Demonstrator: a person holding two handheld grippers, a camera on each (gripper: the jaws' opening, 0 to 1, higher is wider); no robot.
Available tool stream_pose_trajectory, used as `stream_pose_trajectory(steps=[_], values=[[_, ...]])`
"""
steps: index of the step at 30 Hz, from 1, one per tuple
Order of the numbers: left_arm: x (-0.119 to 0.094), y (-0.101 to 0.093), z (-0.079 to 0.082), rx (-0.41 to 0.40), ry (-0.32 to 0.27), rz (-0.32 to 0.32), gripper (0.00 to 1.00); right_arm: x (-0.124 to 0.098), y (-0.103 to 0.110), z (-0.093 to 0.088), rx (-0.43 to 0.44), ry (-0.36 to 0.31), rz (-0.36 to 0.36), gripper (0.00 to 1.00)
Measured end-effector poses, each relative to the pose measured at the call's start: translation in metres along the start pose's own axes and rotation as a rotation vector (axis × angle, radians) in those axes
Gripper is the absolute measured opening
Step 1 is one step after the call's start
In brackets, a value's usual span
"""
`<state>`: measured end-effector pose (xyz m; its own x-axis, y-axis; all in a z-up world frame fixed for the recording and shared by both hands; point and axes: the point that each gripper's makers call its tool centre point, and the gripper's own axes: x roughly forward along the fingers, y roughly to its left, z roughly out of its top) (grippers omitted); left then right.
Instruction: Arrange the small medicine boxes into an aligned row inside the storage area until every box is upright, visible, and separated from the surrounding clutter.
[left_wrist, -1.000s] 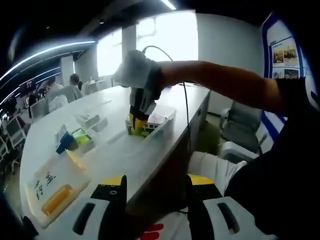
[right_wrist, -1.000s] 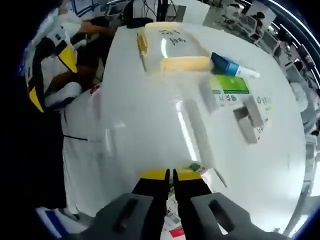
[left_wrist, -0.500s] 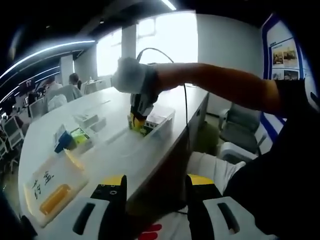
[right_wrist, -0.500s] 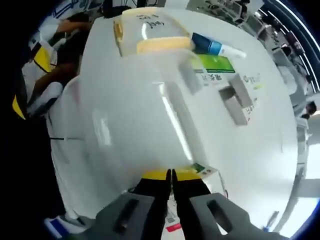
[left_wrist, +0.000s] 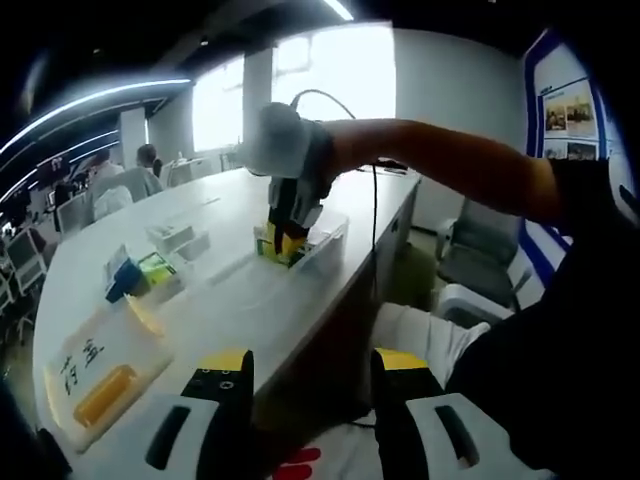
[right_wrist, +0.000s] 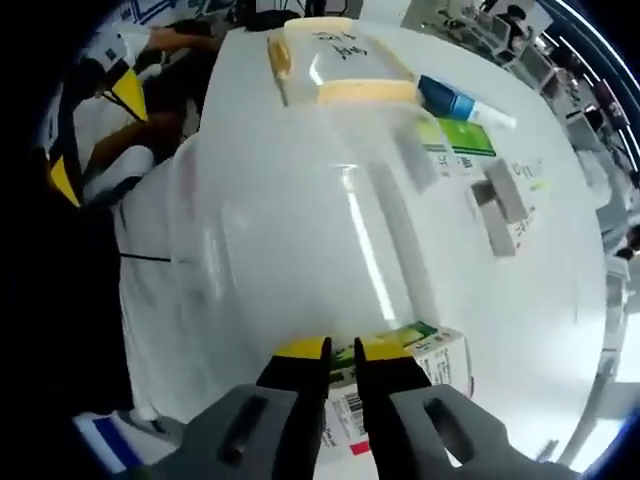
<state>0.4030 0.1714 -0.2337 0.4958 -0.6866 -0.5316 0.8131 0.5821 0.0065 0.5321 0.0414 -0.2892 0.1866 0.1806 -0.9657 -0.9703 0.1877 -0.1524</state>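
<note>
Two claws, left (left_wrist: 305, 385) and right (right_wrist: 341, 352); one clear bin (left_wrist: 322, 243); one lid (left_wrist: 95, 370); four loose boxes (right_wrist: 455, 140).

You are in a big office room. A long white worktop (left_wrist: 230, 300) runs away from you toward bright windows (left_wrist: 345, 70) that let in a lot of light. Long strip lights (left_wrist: 90, 100) glow on the dark ceiling. A white wall (left_wrist: 455, 90) stands past the windows, and a blue and white poster board (left_wrist: 570, 110) hangs to its right. A grey chair (left_wrist: 480, 250) sits beside the worktop. Far back, people (left_wrist: 130, 180) sit at other desks
</note>
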Motion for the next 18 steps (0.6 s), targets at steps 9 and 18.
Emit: stream_pose_trajectory(steps=[9, 18], values=[[0.004, -0.001, -0.001, 0.001, 0.009, -0.005, 0.46, 0.008, 0.000, -0.004, -0.029, 0.017, 0.020, 0.09], [0.005, 0.002, -0.001, 0.001, 0.010, -0.007, 0.46, -0.001, -0.015, 0.003, 0.001, -0.057, 0.028, 0.15]])
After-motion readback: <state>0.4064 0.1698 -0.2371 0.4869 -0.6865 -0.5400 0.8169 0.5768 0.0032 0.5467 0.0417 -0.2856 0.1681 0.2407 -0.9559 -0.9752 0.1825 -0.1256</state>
